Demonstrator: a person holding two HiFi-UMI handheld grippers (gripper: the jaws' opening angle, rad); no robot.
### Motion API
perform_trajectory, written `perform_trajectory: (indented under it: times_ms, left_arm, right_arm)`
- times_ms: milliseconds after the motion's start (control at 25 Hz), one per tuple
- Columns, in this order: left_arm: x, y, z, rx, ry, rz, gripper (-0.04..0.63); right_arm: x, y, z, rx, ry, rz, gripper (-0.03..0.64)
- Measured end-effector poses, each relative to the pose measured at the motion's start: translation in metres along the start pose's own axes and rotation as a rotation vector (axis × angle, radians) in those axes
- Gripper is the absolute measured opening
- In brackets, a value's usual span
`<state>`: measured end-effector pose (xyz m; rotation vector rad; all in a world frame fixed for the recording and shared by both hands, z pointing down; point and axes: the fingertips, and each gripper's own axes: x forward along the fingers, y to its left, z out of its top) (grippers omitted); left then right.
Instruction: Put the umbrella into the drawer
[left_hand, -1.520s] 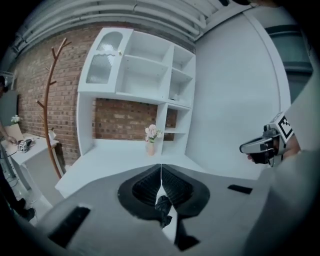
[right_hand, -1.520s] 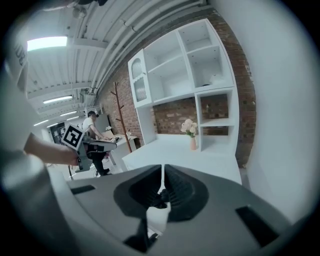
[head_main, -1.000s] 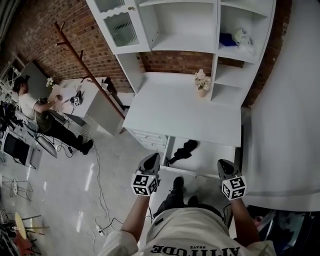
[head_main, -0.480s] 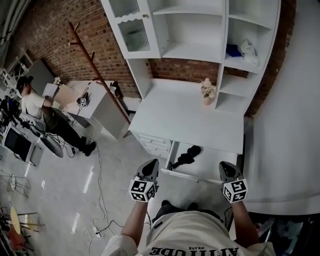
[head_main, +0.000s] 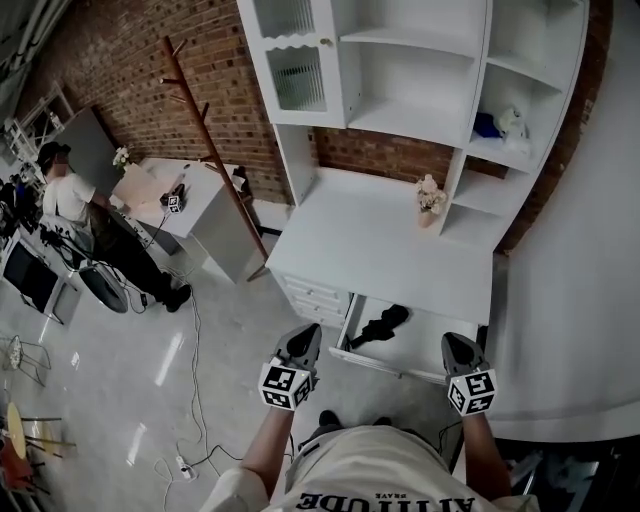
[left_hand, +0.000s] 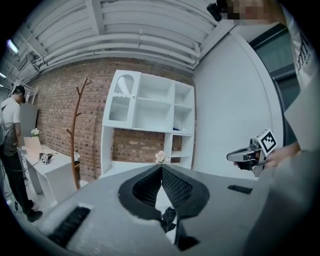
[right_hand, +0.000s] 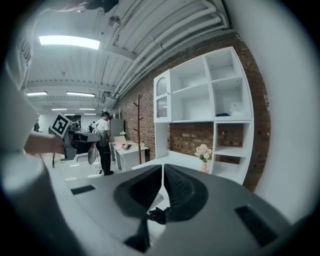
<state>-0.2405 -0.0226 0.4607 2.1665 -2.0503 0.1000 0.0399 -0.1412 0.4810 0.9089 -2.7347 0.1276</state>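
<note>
the umbrella (head_main: 380, 325), black and folded, lies inside the open drawer (head_main: 440, 338), toward its left end, with bare white drawer bottom to its right. nothing touches it. the drawer is pulled out toward us from under the right part of the white desk (head_main: 380, 250).

we hold both grippers on our side of the drawer's front edge, well apart from each other, and neither one is on the umbrella. our left gripper (head_main: 307, 334) sits just left of the drawer's left front corner. its own view shows the two jaws pressed together at the tips with nothing between them, and the umbrella shows only small and far off through the gap at their base. our right gripper (head_main: 456, 343) sits by the drawer's right front corner. its jaws also meet tip to tip and carry nothing, and the umbrella is again only a dark shape beyond them.

on the desk a vase of flowers (head_main: 431, 200) stands near the right-hand shelves of the white shelf unit (head_main: 410, 60), which rises against a brick wall (head_main: 130, 70). a wooden coat stand (head_main: 212, 160) stands left of the desk. further left a person (head_main: 62, 195) is at a white table (head_main: 190, 205) on the pale floor (head_main: 120, 380).
</note>
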Motion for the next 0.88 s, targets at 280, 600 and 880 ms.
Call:
perform_trajectory:
  times_ms: [280, 600, 880]
  left_arm:
    - [-0.002, 0.014, 0.000, -0.019, -0.003, -0.017, 0.026]
    - [0.005, 0.024, 0.009, -0.020, -0.017, -0.026, 0.026]
    - [0.010, 0.024, 0.017, -0.013, -0.026, -0.045, 0.026]
  right_arm:
    - [0.008, 0.009, 0.006, 0.002, -0.006, -0.010, 0.035]
    - [0.015, 0.007, 0.014, 0.010, -0.012, -0.025, 0.035]
    - [0.019, 0.011, 0.019, 0.002, -0.015, -0.029, 0.035]
